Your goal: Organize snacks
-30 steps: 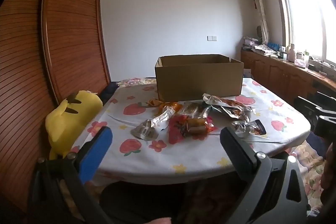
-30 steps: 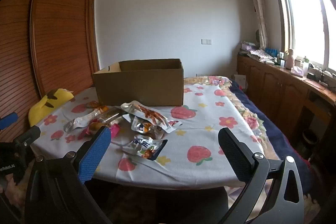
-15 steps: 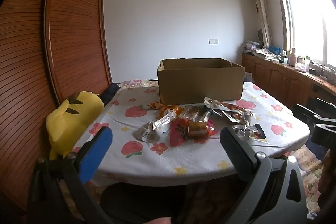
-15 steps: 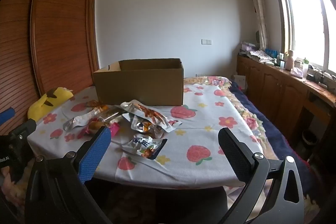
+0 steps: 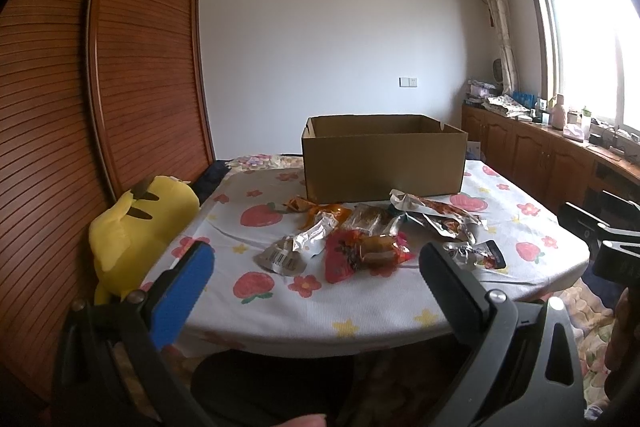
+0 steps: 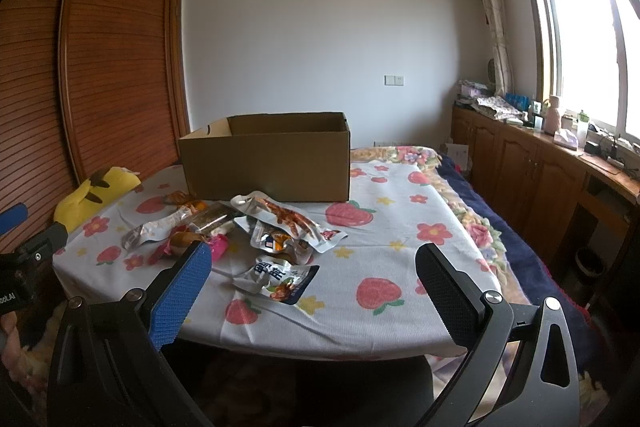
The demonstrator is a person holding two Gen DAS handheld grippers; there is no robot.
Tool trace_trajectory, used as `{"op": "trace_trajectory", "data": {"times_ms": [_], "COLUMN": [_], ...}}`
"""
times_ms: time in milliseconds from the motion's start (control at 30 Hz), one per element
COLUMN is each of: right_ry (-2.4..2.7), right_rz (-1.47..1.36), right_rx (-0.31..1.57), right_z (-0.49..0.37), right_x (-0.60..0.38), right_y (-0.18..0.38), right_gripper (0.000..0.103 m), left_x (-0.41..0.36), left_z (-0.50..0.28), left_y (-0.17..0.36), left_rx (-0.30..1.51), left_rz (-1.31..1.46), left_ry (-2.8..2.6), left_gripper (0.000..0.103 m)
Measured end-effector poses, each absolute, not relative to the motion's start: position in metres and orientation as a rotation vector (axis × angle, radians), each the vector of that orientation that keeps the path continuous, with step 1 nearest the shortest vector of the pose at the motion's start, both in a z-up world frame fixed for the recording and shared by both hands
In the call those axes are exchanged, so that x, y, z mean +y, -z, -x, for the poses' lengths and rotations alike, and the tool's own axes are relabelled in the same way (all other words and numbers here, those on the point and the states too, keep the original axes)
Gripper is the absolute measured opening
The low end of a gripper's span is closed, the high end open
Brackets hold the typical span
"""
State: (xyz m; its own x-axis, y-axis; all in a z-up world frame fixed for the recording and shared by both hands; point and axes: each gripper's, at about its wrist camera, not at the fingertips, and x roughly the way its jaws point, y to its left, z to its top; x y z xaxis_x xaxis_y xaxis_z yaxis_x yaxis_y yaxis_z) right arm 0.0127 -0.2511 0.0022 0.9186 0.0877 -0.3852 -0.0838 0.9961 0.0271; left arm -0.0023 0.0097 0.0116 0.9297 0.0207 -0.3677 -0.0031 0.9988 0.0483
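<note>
Several snack packets lie in a loose pile (image 5: 376,235) on a table with a strawberry-print cloth (image 5: 360,299), in front of an open cardboard box (image 5: 384,157). The pile (image 6: 248,227) and the box (image 6: 266,157) also show in the right wrist view. A white and dark packet (image 6: 280,277) lies nearest my right gripper. A red packet (image 5: 362,253) lies nearest my left gripper. My left gripper (image 5: 316,267) is open and empty, short of the table's near edge. My right gripper (image 6: 312,267) is open and empty, also short of the near edge.
A yellow plush toy (image 5: 138,227) sits at the table's left edge by a slatted wooden wardrobe (image 5: 100,127). Wooden cabinets (image 6: 532,171) with clutter run under the window on the right. A flowered and dark blue bedcover (image 6: 480,227) hangs past the table's right side.
Both views have shifted slightly, so the table and box sit a little lower in the left wrist view. Both grippers stay open; nothing on the table has moved.
</note>
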Motion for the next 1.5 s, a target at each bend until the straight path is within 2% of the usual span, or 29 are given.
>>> {"op": "trace_trajectory", "data": {"times_ms": [1500], "right_ry": [-0.088], "right_rz": [-0.006], "right_rx": [0.39], "right_z": [-0.0104], "right_x": [-0.2498], "right_y": [-0.006], "right_gripper": [0.103], "left_x": [0.0088], "left_z": [0.0015], "left_y": [-0.0144], "left_rx": [0.369], "left_rz": [-0.048], "left_ry": [-0.013], "left_gripper": [0.103]}}
